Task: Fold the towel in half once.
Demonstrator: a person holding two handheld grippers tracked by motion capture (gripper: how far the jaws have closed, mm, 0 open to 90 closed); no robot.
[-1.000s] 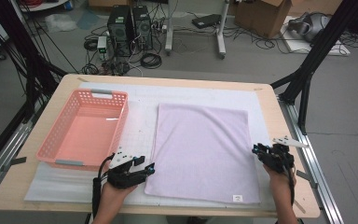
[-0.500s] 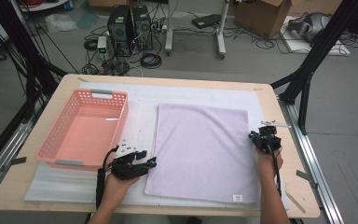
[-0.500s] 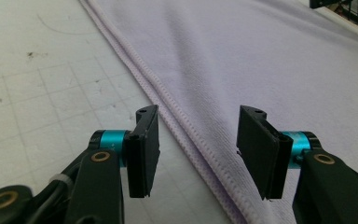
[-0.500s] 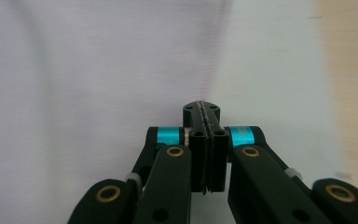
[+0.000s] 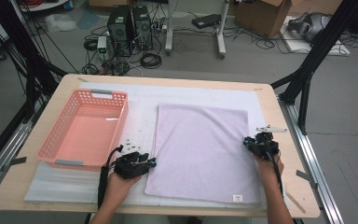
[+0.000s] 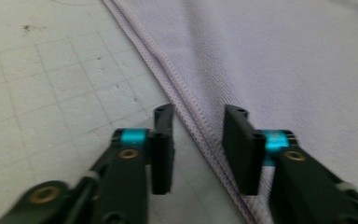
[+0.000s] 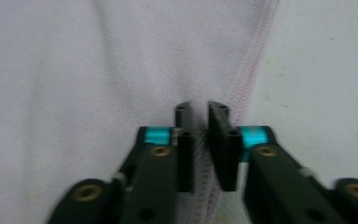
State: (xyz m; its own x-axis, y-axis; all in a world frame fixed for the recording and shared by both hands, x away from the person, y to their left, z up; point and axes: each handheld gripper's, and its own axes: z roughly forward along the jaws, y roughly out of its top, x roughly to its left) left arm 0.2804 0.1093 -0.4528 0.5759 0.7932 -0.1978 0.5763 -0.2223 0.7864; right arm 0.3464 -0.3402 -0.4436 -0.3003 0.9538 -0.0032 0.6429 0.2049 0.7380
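We see the lilac towel (image 5: 200,151) lying flat on the white mat (image 5: 140,105), right of the pink basket (image 5: 86,128). L gripper (image 6: 196,135) sits at the towel's left hem; its jaws have just been closing, hem between them w/ a gap remaining. R gripper (image 7: 199,140) is at the right hem, jaws pressed nearly together, probably pinching the hem, though the view is blurry.

The towel (image 5: 200,151) lies flat on the mat (image 5: 140,100); the basket (image 5: 85,128) sits to its left; both rest on the table (image 5: 270,107).
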